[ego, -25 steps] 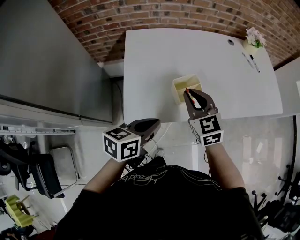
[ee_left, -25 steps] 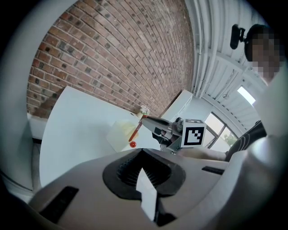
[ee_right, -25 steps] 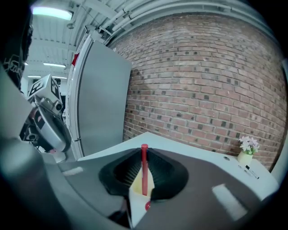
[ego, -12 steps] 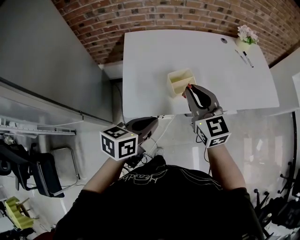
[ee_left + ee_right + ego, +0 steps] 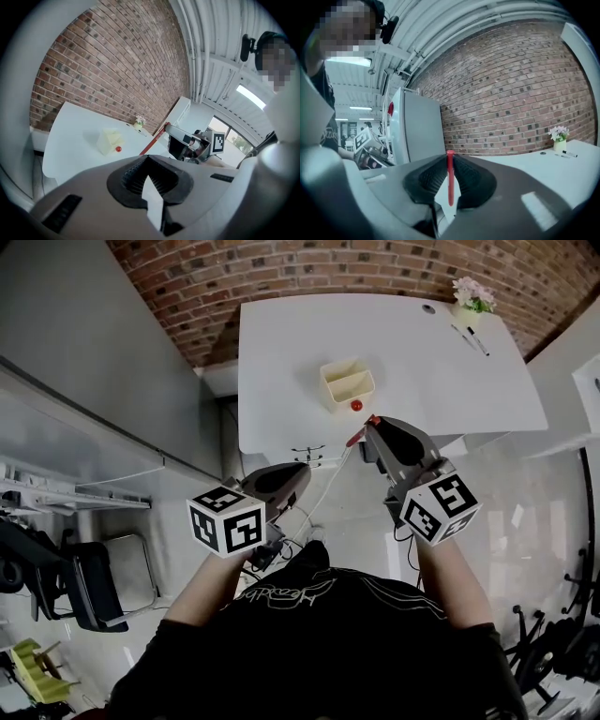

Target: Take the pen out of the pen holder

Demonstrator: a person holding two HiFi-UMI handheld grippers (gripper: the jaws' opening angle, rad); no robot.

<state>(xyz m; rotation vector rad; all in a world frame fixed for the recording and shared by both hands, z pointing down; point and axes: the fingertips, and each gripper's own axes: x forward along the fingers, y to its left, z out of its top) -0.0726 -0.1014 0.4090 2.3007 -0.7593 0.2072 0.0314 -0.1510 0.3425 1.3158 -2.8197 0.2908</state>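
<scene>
The pale yellow pen holder [image 5: 347, 382] stands on the white table [image 5: 281, 352], and it also shows in the left gripper view as the holder [image 5: 108, 139]. My right gripper [image 5: 375, 424] is shut on a red pen [image 5: 357, 434], held in the air off the table's near edge, well clear of the holder. In the right gripper view the pen [image 5: 450, 180] stands upright between the pads of the right gripper [image 5: 450, 157]. My left gripper [image 5: 302, 472] hangs lower left, below the table edge. Its jaws [image 5: 147, 159] are shut with nothing in them.
A small red round thing [image 5: 356, 405] lies on the table at the holder's near side. A flower pot [image 5: 472, 296] and a black marker [image 5: 474, 340] sit at the far right corner. A brick wall runs behind the table, and a grey cabinet [image 5: 84, 362] stands at the left.
The right gripper has drawn back from the holder toward me and risen, with the red pen in it. The left gripper has also risen and moved a little.
</scene>
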